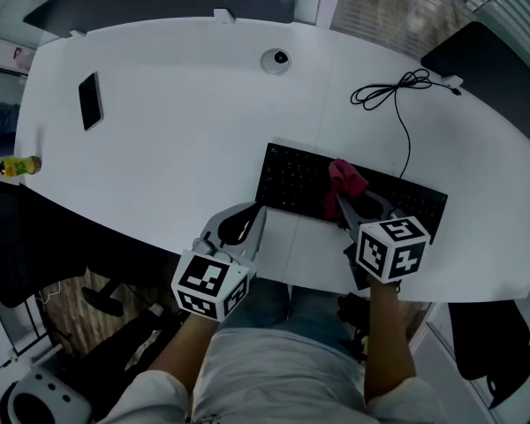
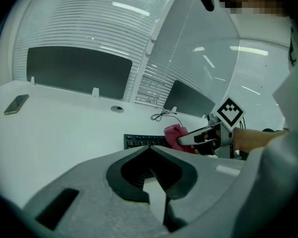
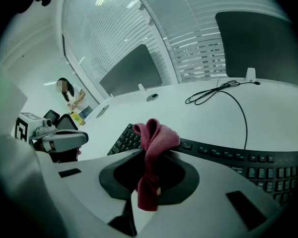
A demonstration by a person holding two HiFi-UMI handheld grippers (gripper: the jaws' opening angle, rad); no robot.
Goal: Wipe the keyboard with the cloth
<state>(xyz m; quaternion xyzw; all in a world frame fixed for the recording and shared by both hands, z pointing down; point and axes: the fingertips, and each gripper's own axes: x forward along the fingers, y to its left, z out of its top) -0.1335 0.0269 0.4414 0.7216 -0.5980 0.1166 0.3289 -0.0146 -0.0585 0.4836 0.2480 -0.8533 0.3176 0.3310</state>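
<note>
Head view puts a small bottle [image 1: 18, 165] at the far left edge, partly cut off by the frame. A dark phone [image 1: 90, 101] lies at the upper left of the white table [image 1: 177, 148]. Both are well apart from the work.

Lower centre-left, the left gripper [image 1: 252, 215] hovers over bare table just beside the keyboard's left end. The left gripper view shows its jaws together with nothing between them. It is probably parked there to stay clear of the wiping, or to be ready to steady the board.

The black keyboard [image 1: 291, 179] lies right of centre, slanting down toward the right. The red cloth [image 1: 344, 179] sits bunched over its middle. The right gripper [image 1: 349, 203] is clamped on that cloth. In the right gripper view a rounded fold bulges past the tips and a tail hangs back between the jaws. This grip likely serves to present a soft wad to the keys.

A black cable [image 1: 397, 91] coils at the upper right.

Whether the cloth actually presses on the keys cannot be settled. The right gripper and its marker cube cover part of the keyboard's near edge.
</note>
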